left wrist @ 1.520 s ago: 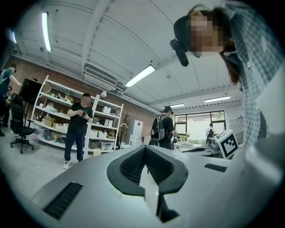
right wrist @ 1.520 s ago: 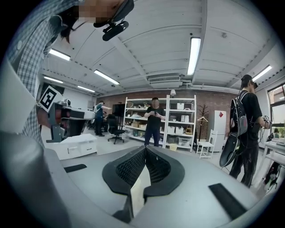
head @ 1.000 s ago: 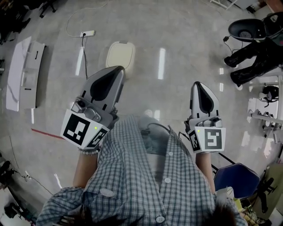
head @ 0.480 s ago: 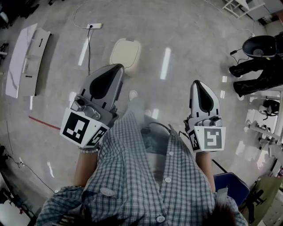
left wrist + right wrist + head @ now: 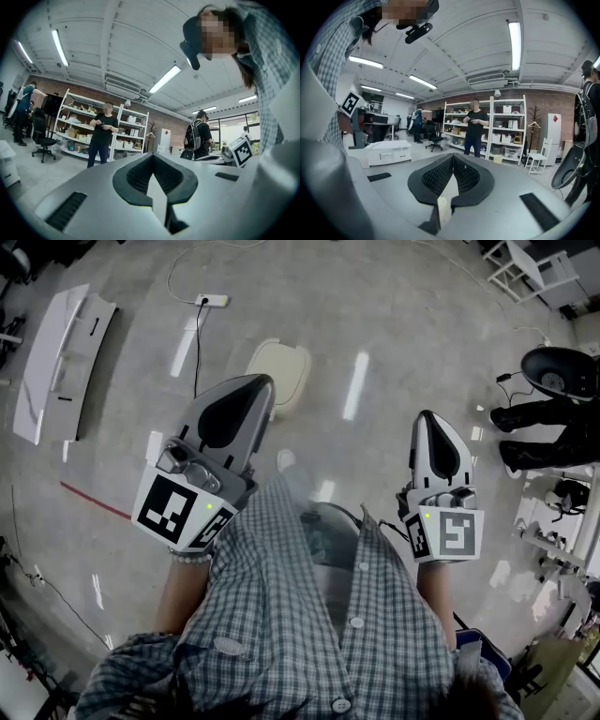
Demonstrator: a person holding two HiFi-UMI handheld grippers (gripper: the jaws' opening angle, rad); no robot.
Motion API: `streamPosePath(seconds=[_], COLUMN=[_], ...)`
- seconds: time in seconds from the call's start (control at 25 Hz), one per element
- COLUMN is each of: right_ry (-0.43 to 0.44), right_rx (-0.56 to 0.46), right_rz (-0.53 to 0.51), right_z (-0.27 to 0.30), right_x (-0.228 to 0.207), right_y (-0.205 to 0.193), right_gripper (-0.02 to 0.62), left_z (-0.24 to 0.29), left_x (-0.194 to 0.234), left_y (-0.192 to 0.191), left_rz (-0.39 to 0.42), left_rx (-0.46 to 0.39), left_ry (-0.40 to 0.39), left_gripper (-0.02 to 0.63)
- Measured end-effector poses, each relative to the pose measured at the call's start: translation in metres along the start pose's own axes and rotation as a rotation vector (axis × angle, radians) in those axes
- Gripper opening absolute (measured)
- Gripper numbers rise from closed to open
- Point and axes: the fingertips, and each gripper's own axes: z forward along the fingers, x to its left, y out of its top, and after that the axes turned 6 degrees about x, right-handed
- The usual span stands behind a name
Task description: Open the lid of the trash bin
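The trash bin (image 5: 279,369) stands on the grey floor ahead of me, seen from above with its cream lid down. My left gripper (image 5: 262,383) is held at chest height, and its tip overlaps the bin's near left edge in the head view. The jaws meet at the tip with nothing between them. My right gripper (image 5: 427,415) is held level with it, further right and away from the bin, jaws likewise together and empty. Both gripper views face out across the room. The left gripper (image 5: 153,156) and the right gripper (image 5: 453,156) show there shut; the bin does not.
White panels (image 5: 58,360) lie on the floor at the left. A power strip (image 5: 214,301) with its cable lies beyond the bin. A red line (image 5: 94,502) marks the floor. At right are a black chair (image 5: 561,371) and a person's legs (image 5: 539,432). Shelving (image 5: 506,129) and standing people fill the room.
The bin has slid down and rightward in the head view, nearer to me, and the floor has shifted with it. Both grippers keep the same pose, shut.
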Motion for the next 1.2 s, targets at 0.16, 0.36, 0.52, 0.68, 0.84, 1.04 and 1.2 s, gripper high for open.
streamPosePath(seconds=[0.16,0.36,0.52,0.68,0.84,1.04,1.2], right_ry=[0.029,0.039,0.058,0.080,0.120,0.170,0.206], right_rx=[-0.004,-0.001,-0.002,-0.002,-0.002,0.011,0.024], right_rz=[-0.007,-0.031,-0.046,-0.067,-0.082,-0.102,-0.118], right_z=[0.033,0.065,0.092,0.120,0.142,0.160,0.172], right_x=[0.003,0.006,0.007,0.018,0.038,0.057,0.065], right_y=[0.014,0.024,0.033,0.042,0.049,0.053,0.054], right_gripper=[0.017,0.017,0.017,0.017,0.017,0.017,0.017], left_z=[0.007,0.011,0.014,0.010,0.001,-0.009,-0.016], left_x=[0.025,0.060,0.083,0.107,0.132,0.149,0.159], left_y=[0.009,0.015,0.019,0.018,0.018,0.012,0.005], left_rz=[0.005,-0.001,-0.003,-0.013,-0.024,-0.051,-0.078], left_rx=[0.001,-0.011,-0.023,-0.026,-0.028,-0.035,-0.039], left_ry=[0.025,0.059,0.083,0.115,0.146,0.183,0.222], left_gripper=[-0.003,-0.003,-0.003,-0.003,-0.003,-0.003,-0.003])
